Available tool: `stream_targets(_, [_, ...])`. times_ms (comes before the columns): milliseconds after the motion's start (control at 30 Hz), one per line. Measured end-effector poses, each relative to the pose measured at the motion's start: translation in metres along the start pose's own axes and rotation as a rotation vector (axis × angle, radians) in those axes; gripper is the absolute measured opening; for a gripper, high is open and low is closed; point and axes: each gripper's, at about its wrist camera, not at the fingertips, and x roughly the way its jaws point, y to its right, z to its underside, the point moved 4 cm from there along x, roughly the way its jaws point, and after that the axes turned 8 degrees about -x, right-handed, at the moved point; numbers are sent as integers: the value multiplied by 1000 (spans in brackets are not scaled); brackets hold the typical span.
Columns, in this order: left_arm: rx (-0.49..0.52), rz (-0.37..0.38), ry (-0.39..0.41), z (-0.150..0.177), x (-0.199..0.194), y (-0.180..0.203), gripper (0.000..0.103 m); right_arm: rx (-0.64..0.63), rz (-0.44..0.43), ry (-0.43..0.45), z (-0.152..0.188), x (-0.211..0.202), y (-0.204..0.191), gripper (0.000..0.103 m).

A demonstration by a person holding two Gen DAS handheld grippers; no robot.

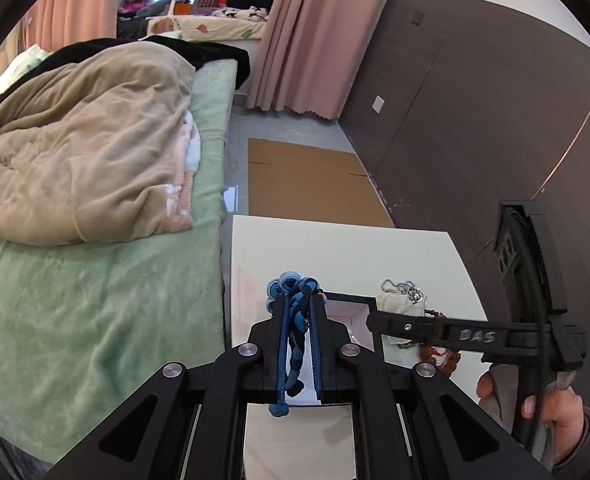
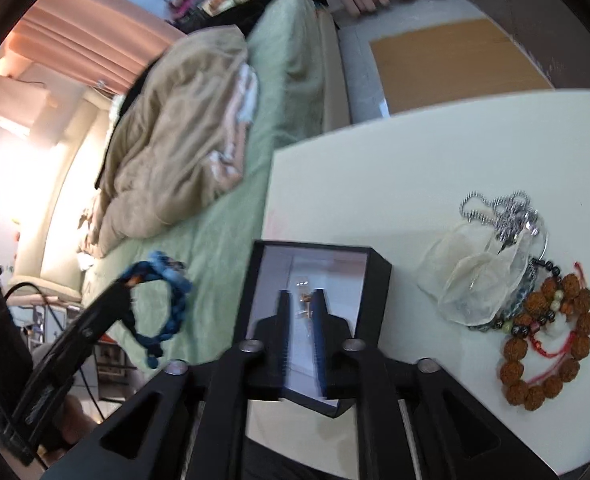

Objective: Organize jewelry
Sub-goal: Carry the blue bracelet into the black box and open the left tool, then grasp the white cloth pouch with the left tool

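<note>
My left gripper [image 1: 298, 300] is shut on a blue braided bracelet [image 1: 295, 336], held above the near left part of the white table [image 1: 335, 248]; the bracelet also shows in the right wrist view [image 2: 163, 304]. A black box [image 2: 315, 276] with a pale lining stands open on the table. My right gripper [image 2: 302, 294] hovers over the box with a narrow gap between its jaws, holding nothing. A brown bead bracelet [image 2: 547, 340], a silver ball chain [image 2: 503, 212] and a sheer white pouch [image 2: 475, 276] lie to the right.
A bed with a green sheet [image 1: 95, 300] and a beige blanket [image 1: 87, 152] lies left of the table. Flat cardboard [image 1: 315, 180] covers the floor beyond it. A dark wall [image 1: 475, 120] runs along the right.
</note>
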Motion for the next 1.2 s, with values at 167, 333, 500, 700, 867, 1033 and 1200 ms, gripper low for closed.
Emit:
stream_targets(167, [13, 20, -31, 6, 13, 10, 10, 8, 17, 60, 6, -24, 10, 68])
stream_targets(333, [31, 37, -73, 14, 33, 27, 10, 57, 45, 100, 16, -51, 34, 68])
stream_targets(500, [46, 32, -110, 23, 53, 41, 10, 111, 70, 131, 31, -77, 61, 68])
stream_targets(700, [16, 51, -202, 38, 79, 51, 13, 156, 91, 162, 45, -102, 82, 68])
stream_targets(867, [-43, 90, -313, 49, 94, 50, 42, 180, 98, 170, 53, -110, 93, 68])
stream_targets(1033, [-47, 92, -267, 46, 81, 50, 66, 190, 93, 172, 57, -111, 97, 68])
stream_targets(1200, [-13, 77, -249, 42, 74, 58, 66, 190, 83, 176, 61, -112, 100, 68])
